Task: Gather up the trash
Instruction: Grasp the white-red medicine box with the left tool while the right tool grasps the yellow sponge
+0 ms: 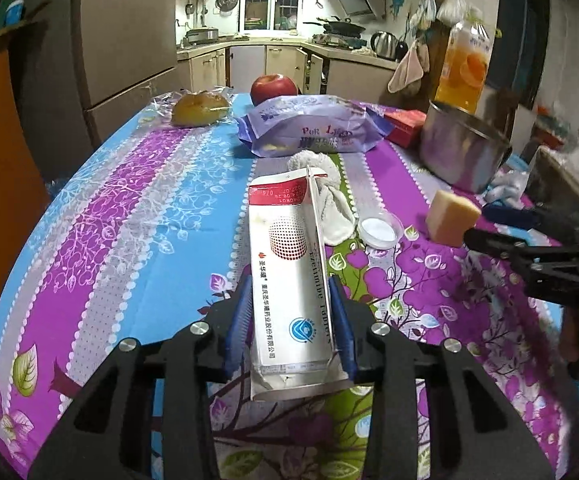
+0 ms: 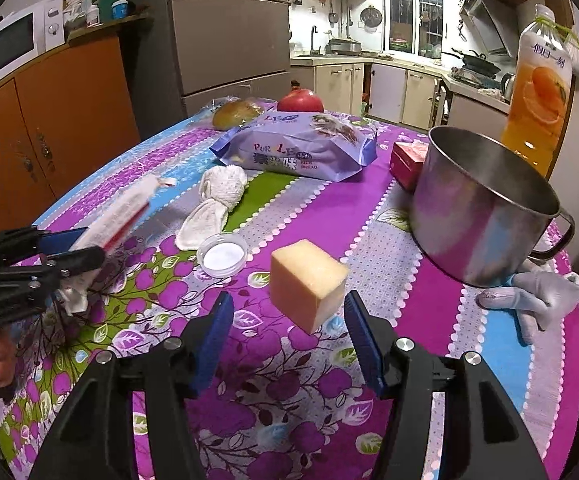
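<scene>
My left gripper (image 1: 292, 312) is shut on a flattened white and red medicine box (image 1: 289, 264), held just above the table; it shows blurred in the right wrist view (image 2: 117, 216). My right gripper (image 2: 287, 332) is open, its blue pads either side of a yellow sponge block (image 2: 307, 280), not touching it. The sponge also shows in the left wrist view (image 1: 451, 218). A crumpled white tissue (image 2: 217, 196) and a small clear plastic lid (image 2: 223, 254) lie on the floral tablecloth (image 2: 309, 400).
A steel pot (image 2: 481, 208) stands right, by an orange juice bottle (image 2: 539, 92) and a red box (image 2: 407, 160). A purple bread bag (image 2: 301, 148), apple (image 2: 300, 100) and wrapped bun (image 2: 237, 112) lie at the far end. A grey glove (image 2: 541, 292) lies right.
</scene>
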`<state>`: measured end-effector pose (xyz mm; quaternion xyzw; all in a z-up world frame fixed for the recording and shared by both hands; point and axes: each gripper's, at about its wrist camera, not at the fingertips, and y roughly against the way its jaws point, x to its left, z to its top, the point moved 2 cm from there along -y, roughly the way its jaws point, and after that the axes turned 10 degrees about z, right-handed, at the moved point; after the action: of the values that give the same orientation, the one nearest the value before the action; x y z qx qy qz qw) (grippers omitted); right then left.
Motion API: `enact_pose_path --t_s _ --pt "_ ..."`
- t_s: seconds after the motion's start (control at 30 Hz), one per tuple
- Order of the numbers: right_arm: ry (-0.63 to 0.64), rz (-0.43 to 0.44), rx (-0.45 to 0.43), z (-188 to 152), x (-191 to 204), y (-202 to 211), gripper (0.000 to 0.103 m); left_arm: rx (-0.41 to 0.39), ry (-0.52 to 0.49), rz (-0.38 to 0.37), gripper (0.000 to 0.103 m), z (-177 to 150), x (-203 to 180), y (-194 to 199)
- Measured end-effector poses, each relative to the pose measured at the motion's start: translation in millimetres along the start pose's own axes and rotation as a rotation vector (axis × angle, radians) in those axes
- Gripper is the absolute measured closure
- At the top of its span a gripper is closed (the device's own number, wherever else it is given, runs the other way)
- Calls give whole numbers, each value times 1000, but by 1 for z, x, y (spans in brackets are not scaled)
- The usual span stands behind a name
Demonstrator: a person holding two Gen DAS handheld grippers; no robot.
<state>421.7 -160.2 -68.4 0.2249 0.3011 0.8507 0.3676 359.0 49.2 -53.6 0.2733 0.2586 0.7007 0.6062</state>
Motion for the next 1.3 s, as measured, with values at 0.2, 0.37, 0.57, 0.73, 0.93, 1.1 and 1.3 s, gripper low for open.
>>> enact_pose_path --t_s 0.2,0.37,0.57,0.73,0.93,1.1,1.3 --pt "7 3 27 1 -5 -16 44 3 14 -18 67 -1 -1 2" --pt "-13 1 12 7 -12 -27 44 26 39 -38 66 -4 2 -5" --pt "-14 17 33 12 -14 -37 48 29 30 -47 66 -6 -4 -7" --pt "-11 -3 29 11 -13 -38 57 23 28 -42 66 -6 -4 -6" --pt "-33 -87 -69 7 7 -3 61 -15 33 -27 66 -4 -5 6" --pt "-73 -190 -186 0 44 48 61 -62 44 -4 66 -3 -10 29" --pt "-87 -299 -319 -20 83 112 61 -136 37 -7 66 -7 -26 68"
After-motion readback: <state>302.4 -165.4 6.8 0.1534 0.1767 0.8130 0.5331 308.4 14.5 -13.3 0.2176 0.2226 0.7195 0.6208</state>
